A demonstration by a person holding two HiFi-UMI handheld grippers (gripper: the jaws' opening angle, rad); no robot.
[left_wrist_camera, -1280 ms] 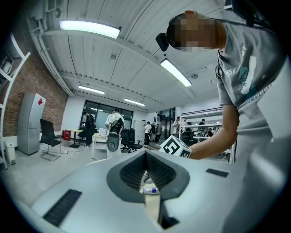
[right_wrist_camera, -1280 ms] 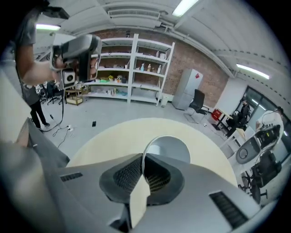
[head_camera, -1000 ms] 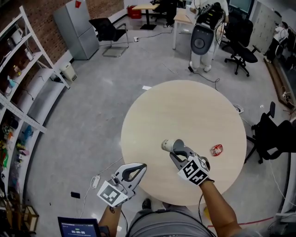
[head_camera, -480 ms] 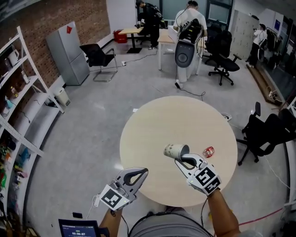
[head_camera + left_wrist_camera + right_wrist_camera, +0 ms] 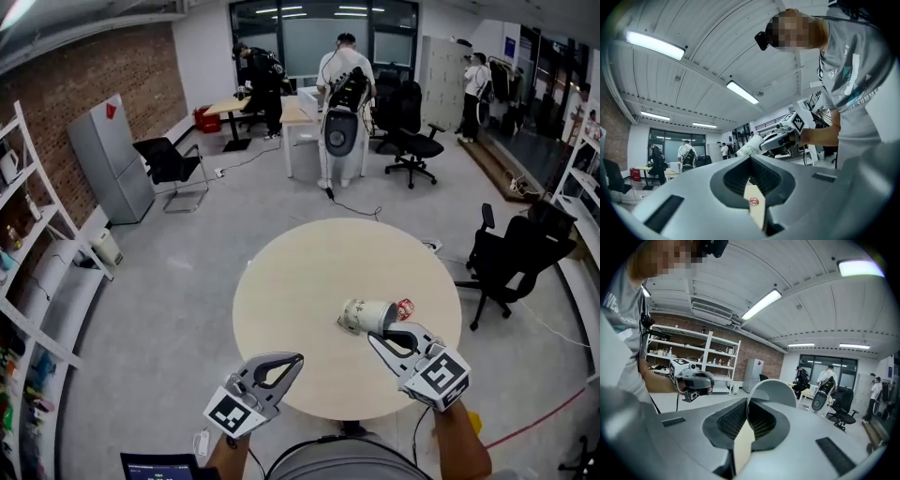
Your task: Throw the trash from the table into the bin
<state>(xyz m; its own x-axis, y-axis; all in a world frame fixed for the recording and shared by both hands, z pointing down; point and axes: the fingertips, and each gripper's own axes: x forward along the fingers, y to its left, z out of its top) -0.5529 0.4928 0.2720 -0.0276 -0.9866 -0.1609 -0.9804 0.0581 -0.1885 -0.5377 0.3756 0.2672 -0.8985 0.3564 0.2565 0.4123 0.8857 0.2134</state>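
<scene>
While the right gripper (image 5: 377, 334) pinches a cup (image 5: 364, 316) (above the table (image 5: 309, 281)), the left gripper (image 5: 297, 358) sits closed.

The right gripper (image 5: 377, 334) lifts the cup (image 5: 364, 316) clear of the table (image 5: 300, 281), so in the head view it now partly covers the wrapper (image 5: 405, 307). The left gripper (image 5: 292, 362) rises too. The head view tilts up, showing more room.

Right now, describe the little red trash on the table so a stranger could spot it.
Find the round pale table mid-room. Toward its right side, beside the white paper cup, lies a small wrapper. It is the only red thing on the table.
</scene>
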